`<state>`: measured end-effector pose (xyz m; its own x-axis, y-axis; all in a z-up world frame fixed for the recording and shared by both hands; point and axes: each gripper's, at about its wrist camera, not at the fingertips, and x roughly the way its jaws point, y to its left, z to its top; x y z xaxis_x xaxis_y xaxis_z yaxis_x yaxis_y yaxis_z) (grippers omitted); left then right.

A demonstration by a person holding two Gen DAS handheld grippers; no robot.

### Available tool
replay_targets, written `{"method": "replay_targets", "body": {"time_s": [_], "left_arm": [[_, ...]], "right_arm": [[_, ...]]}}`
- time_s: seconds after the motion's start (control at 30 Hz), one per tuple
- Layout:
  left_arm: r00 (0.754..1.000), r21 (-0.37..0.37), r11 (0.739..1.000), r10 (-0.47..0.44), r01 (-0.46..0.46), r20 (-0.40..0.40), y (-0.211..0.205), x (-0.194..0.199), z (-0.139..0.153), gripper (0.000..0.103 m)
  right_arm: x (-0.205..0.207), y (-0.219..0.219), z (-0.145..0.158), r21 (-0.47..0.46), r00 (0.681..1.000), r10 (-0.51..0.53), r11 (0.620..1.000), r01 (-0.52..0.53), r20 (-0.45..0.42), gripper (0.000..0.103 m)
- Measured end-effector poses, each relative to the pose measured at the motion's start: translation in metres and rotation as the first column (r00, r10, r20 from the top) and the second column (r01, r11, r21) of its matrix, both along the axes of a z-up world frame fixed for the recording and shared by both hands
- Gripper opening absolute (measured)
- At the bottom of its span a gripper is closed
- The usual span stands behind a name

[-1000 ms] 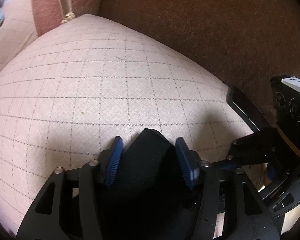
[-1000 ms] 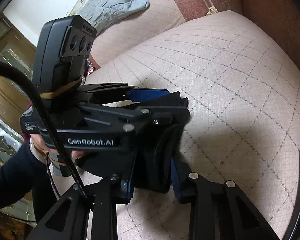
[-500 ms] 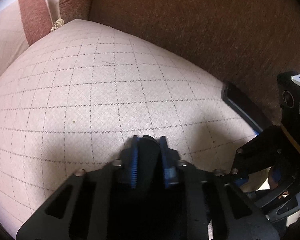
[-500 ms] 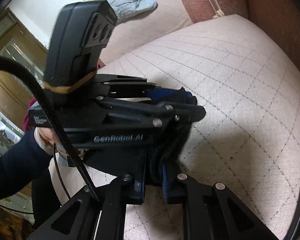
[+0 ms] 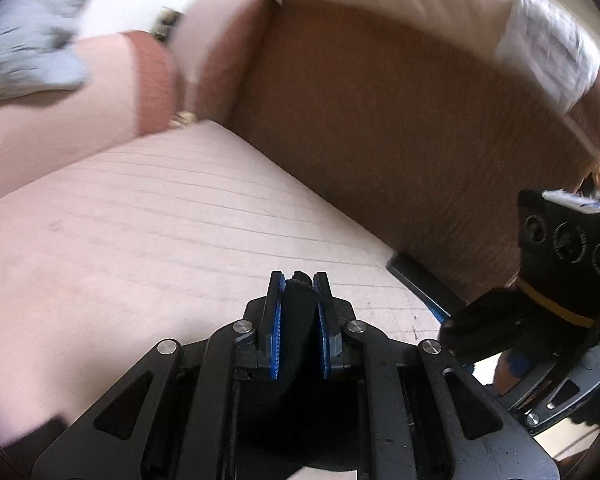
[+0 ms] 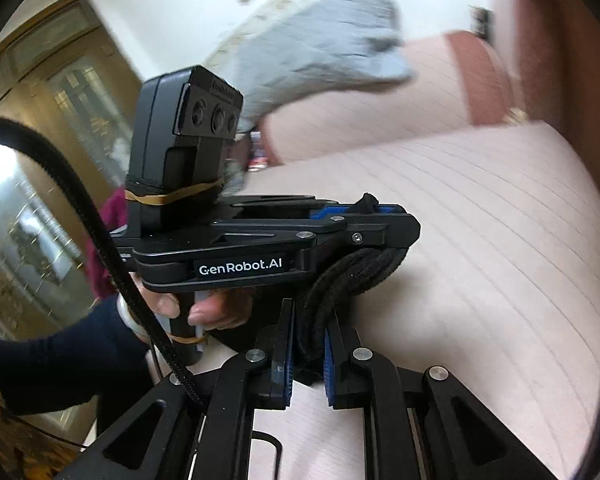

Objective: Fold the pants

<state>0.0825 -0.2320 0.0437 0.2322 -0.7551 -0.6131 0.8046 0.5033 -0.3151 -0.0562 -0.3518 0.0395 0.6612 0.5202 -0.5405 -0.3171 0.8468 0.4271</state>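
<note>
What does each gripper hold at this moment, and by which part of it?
Both hold the black pants: the left gripper is shut on a bunched fold of fabric, the right gripper on a thick folded edge. Which part of the garment cannot be told.

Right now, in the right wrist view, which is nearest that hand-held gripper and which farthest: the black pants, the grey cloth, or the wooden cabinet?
From the right hand-held gripper:
1. Black pants, clamped between its fingers.
2. Grey cloth, on the sofa arm, upper middle.
3. Wooden cabinet, far left background.
</note>
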Motion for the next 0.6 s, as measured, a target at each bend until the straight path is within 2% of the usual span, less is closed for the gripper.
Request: {"method": "replay_targets", "body": {"time_s": [0.1, 0.17, 0.23, 0.3, 0.37, 0.4, 0.43, 0.5, 0.53, 0.57, 0.6], "left_arm": [[0.994, -0.024, 0.994, 0.11, -0.111, -0.024, 0.062, 0.006, 0.0, 0.013], [0.976, 0.0, 0.977, 0.215, -0.215, -0.036, 0.103, 0.01, -0.012, 0.013], [0.95, 0.032, 0.955, 0.297, -0.295, -0.097, 0.138, 0.017, -0.029, 0.013], [0.908, 0.096, 0.915, 0.401, -0.391, -0.125, 0.169, 0.021, -0.047, 0.013], [0.882, 0.151, 0.888, 0.454, -0.435, -0.128, 0.188, 0.02, -0.059, 0.013], [0.872, 0.164, 0.878, 0.471, -0.45, -0.132, 0.194, 0.02, -0.065, 0.013], [0.865, 0.17, 0.872, 0.483, -0.46, -0.138, 0.201, 0.017, -0.068, 0.013], [0.856, 0.168, 0.865, 0.496, -0.472, -0.149, 0.212, 0.01, -0.071, 0.014], [0.852, 0.16, 0.863, 0.501, -0.479, -0.153, 0.214, 0.007, -0.071, 0.025], [0.851, 0.149, 0.865, 0.5, -0.48, -0.163, 0.215, 0.002, -0.071, 0.043], [0.849, 0.133, 0.867, 0.498, -0.481, -0.176, 0.216, 0.0, -0.07, 0.05]], "right_arm": [[0.019, 0.042, 0.001, 0.021, 0.997, 0.081, 0.996, -0.081, 0.008, 0.011], [0.034, 0.074, -0.009, 0.021, 0.991, 0.131, 0.991, -0.131, 0.0, 0.011], [0.053, 0.109, -0.027, 0.023, 0.985, 0.171, 0.985, -0.171, -0.037, 0.011], [0.076, 0.137, -0.06, 0.049, 0.976, 0.187, 0.982, -0.183, -0.115, 0.012], [0.093, 0.159, -0.094, 0.037, 0.96, 0.165, 0.986, -0.161, -0.228, 0.021], [0.094, 0.163, -0.1, 0.043, 0.956, 0.162, 0.987, -0.157, -0.244, 0.03], [0.09, 0.164, -0.097, 0.058, 0.958, 0.175, 0.984, -0.166, -0.229, 0.043], [0.078, 0.158, -0.078, 0.108, 0.963, 0.214, 0.974, -0.198, -0.163, 0.05], [0.073, 0.15, -0.064, 0.111, 0.97, 0.205, 0.975, -0.191, -0.133, 0.05], [0.066, 0.14, -0.054, 0.095, 0.978, 0.181, 0.981, -0.171, -0.106, 0.05], [0.055, 0.127, -0.042, 0.054, 0.988, 0.133, 0.99, -0.129, -0.076, 0.05]]}}
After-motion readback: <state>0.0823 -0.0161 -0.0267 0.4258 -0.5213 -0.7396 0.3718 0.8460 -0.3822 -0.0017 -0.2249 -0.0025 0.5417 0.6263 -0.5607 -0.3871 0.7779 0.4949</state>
